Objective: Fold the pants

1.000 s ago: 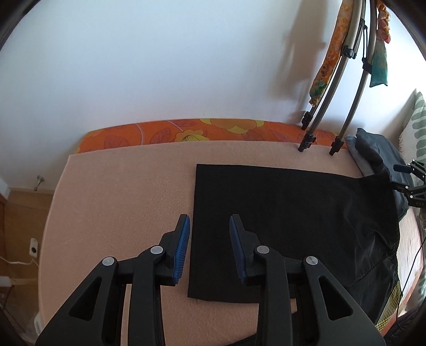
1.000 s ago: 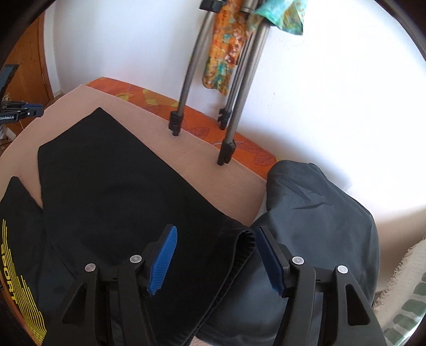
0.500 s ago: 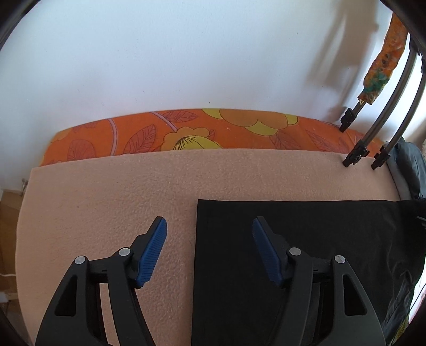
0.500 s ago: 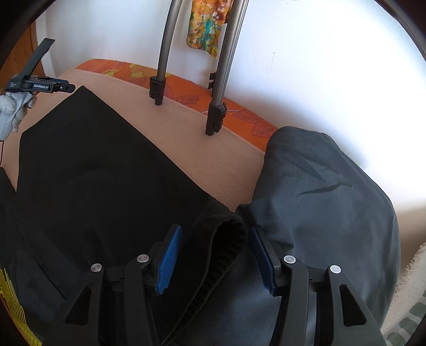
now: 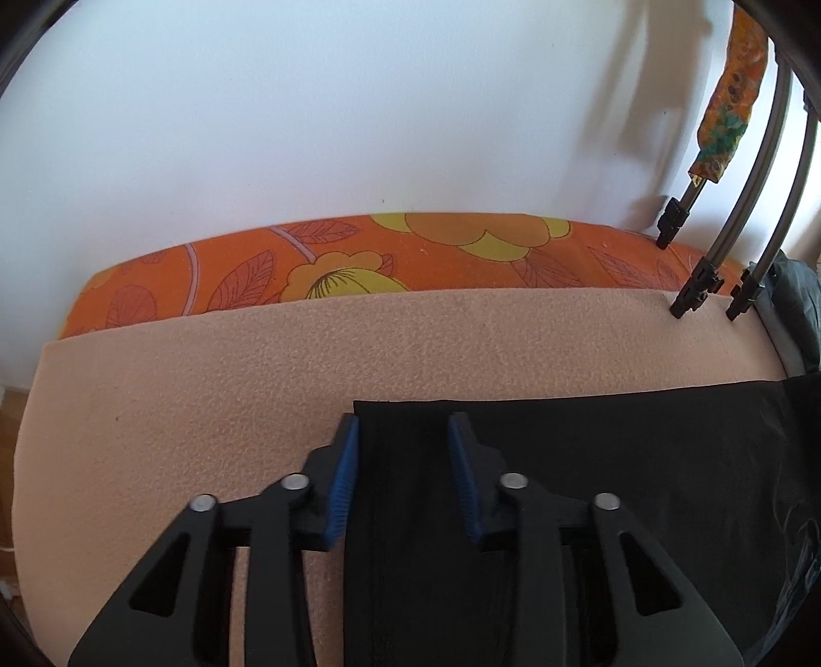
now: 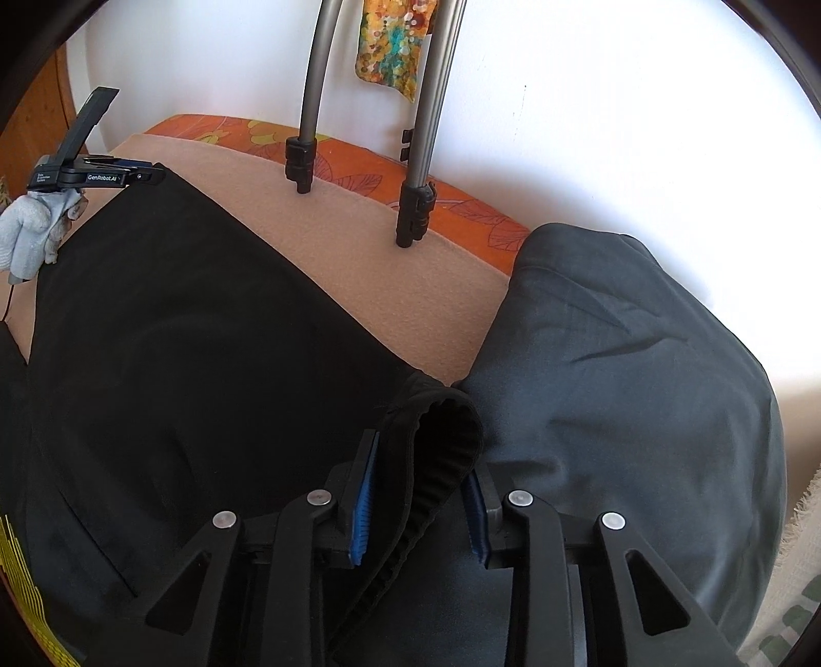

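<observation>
The black pants (image 5: 590, 462) were laid lengthwise across the blanket (image 5: 205, 410). Their hem was straddled by the half-open left gripper (image 5: 405, 451), the waistband (image 6: 441, 436) by the right gripper (image 6: 421, 492), seemingly not yet clamped.

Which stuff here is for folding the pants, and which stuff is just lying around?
For the job:
- black pants, lying on the peach blanket
- left gripper, fingers around the leg end
- right gripper, fingers around the waistband

Just lying about:
- grey garment
- metal stand legs
- colourful cloth hanging there
- orange flowered sheet
</observation>
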Available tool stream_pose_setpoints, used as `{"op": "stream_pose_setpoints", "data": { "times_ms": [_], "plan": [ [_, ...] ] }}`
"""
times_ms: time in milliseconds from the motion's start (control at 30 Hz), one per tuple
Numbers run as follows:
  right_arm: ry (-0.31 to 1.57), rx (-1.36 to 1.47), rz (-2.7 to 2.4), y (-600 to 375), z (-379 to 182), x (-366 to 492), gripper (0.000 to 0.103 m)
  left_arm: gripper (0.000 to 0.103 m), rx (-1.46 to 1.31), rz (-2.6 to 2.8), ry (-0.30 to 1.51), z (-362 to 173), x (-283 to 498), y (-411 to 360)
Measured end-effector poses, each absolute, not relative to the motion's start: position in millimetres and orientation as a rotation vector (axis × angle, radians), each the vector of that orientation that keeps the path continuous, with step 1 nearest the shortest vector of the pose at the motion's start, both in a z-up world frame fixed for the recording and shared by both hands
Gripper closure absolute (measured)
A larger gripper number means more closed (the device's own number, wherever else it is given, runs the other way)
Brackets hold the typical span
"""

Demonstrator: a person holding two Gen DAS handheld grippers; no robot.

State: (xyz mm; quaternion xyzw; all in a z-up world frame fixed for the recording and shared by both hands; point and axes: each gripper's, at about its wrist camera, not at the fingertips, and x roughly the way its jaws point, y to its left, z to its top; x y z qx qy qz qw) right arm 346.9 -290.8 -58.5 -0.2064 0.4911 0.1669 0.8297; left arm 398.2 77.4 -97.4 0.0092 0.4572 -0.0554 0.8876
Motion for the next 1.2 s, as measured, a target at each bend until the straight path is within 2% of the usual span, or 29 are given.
{"op": "stream_pose_setpoints", "data": {
  "times_ms": [100,333,800,1200],
  "plan": [
    [1.027,-0.433,0.35,-293,-55,343,0.083,0.099,0.056,-0.119,0.933,-97,396,67],
    [0.974,-0.37,0.363,-302,-41,332,0.095,0.101,0.019,-0.121,0.88,-86,385,73],
    [0.835,-0.235,0.454,-303,6,285,0.097,0.101,-0.058,-0.167,0.735,-16,319,100],
    [0.705,-0.184,0.537,-312,42,192,0.098,0.101,-0.044,-0.224,0.705,25,202,112]
  ]
}}
